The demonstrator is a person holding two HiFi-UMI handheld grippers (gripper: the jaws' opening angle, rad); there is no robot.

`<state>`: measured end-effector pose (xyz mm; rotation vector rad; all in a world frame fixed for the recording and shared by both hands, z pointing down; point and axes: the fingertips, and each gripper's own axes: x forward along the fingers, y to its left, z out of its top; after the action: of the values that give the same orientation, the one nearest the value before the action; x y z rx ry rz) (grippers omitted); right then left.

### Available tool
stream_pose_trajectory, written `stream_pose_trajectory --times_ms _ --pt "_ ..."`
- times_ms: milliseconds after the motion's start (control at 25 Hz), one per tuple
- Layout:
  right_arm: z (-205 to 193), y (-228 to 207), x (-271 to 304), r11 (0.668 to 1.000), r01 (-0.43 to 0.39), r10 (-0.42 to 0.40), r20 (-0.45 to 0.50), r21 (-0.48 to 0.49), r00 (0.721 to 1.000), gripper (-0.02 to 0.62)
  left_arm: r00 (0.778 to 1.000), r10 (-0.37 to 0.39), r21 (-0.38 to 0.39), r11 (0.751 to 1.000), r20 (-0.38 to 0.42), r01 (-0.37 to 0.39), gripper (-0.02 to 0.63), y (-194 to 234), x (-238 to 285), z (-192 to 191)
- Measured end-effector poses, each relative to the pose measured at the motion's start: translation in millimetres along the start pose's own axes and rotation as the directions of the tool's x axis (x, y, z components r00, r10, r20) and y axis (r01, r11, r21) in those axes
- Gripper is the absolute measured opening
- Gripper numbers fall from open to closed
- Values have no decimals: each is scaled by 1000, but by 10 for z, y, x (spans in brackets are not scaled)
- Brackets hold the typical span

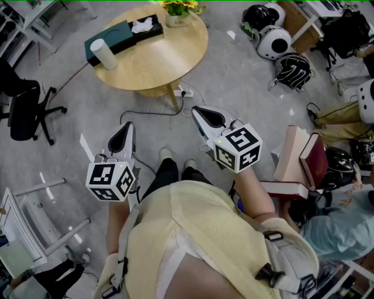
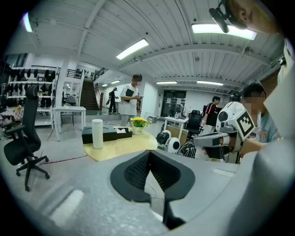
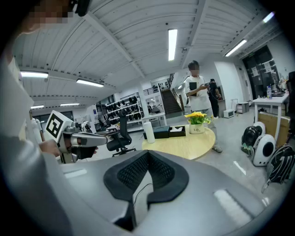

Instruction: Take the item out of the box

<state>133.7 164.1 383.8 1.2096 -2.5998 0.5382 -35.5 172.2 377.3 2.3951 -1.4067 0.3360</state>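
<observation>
Right gripper (image 1: 196, 110), jaws together, box (image 1: 120, 35) well ahead on table (image 1: 166, 58)

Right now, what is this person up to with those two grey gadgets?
A person stands holding a grey two-jaw gripper in each hand, the left gripper and the right gripper. Both have their jaws shut on nothing. They point toward a round light wooden table but are well short of it. On the table sit a long dark box with something white in its open end, a white cylinder and a pot of yellow flowers. Neither gripper has reached the box yet.
</observation>
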Motion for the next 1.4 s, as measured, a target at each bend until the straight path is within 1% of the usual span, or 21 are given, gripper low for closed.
stream_pose_trajectory --times_ms 200,320,480,640,840,1040,1200,1280,1400 --pt "-25 -20 104 1000 8 -8 -20 19 1000 3 1000 -3 7 1000 -15 3 3 50 88 -18" --pt "-26 -67 177 999 12 -11 -24 43 1000 3 1000 -14 -6 1000 -14 14 3 105 150 -4" --pt "-29 -72 277 997 -9 12 -31 77 999 3 1000 -19 -28 999 -20 19 3 206 206 -27" --pt "-1 -78 452 997 -23 26 -42 71 999 3 999 -25 -40 999 -25 24 3 340 284 -23" --pt "87 -85 703 996 -34 37 -37 78 999 3 999 -17 -36 999 -35 16 3 560 365 1" --pt "158 -76 957 996 -37 41 -49 76 998 3 999 -7 -37 999 -37 6 3 813 440 44" --pt "228 -70 1141 997 -33 36 -54 64 998 3 999 -16 -29 999 -35 15 5 961 510 97" --pt "266 -58 1221 998 -40 43 -57 56 997 8 999 -22 -34 999 -29 21 5 1015 542 124" --pt "299 -35 1347 998 -50 53 -68 50 996 41 999 -42 -43 998 -23 41 3 1084 588 158"
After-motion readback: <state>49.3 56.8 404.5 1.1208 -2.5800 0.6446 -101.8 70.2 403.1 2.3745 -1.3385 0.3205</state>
